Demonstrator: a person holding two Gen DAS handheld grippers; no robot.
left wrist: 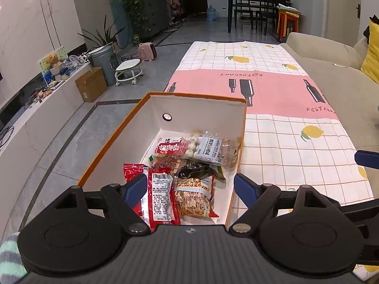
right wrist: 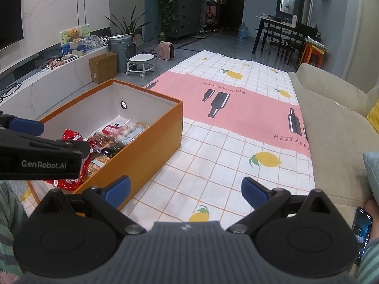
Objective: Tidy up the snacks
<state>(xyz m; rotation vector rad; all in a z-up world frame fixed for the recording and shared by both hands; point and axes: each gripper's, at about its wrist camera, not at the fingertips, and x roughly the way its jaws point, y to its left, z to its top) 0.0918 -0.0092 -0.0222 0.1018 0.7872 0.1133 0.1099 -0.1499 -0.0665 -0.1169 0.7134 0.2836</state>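
Note:
An orange box with a white inside stands on the lemon-print tablecloth and holds several snack packets. Nearest me lie a red packet and a noodle-snack bag; farther in are a clear bag with a white label and a red-labelled packet. My left gripper hovers open over the near end of the box, nothing between its fingers. From the right wrist view the orange box sits to the left, and my right gripper is open and empty above the cloth beside it.
A beige sofa runs along the right edge of the cloth. A phone lies at the lower right near a hand. On the floor to the left are a cardboard box, a grey bin and a white wheeled stool.

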